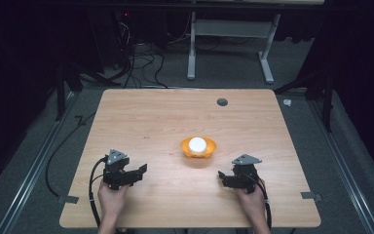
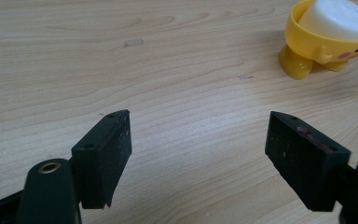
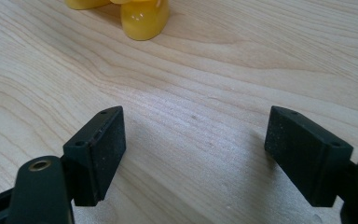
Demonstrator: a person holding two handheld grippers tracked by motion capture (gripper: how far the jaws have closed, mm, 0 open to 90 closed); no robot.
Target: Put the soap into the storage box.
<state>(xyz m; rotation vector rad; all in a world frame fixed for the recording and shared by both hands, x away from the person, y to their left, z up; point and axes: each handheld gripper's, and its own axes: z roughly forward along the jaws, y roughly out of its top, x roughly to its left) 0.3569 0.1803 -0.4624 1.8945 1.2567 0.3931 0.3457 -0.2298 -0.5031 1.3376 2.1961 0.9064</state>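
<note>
A yellow duck-shaped bowl (image 1: 198,148) with small feet stands near the middle of the wooden table (image 1: 146,117), and a white rounded object (image 1: 197,144) sits inside it. In the left gripper view the bowl (image 2: 321,44) is at the upper right with the white object (image 2: 338,18) in it. The right gripper view catches one yellow foot of the bowl (image 3: 142,18) at the top. My left gripper (image 1: 143,169) rests on the table at the front left, open and empty. At the front right lies my right gripper (image 1: 221,176), also open and empty, its jaws pointing left.
A dark round hole (image 1: 222,102) sits near the table's far edge. Grey tape tabs (image 1: 68,199) mark the front corners. Beyond the table are cables (image 1: 136,58) on the floor and a white desk frame (image 1: 229,44).
</note>
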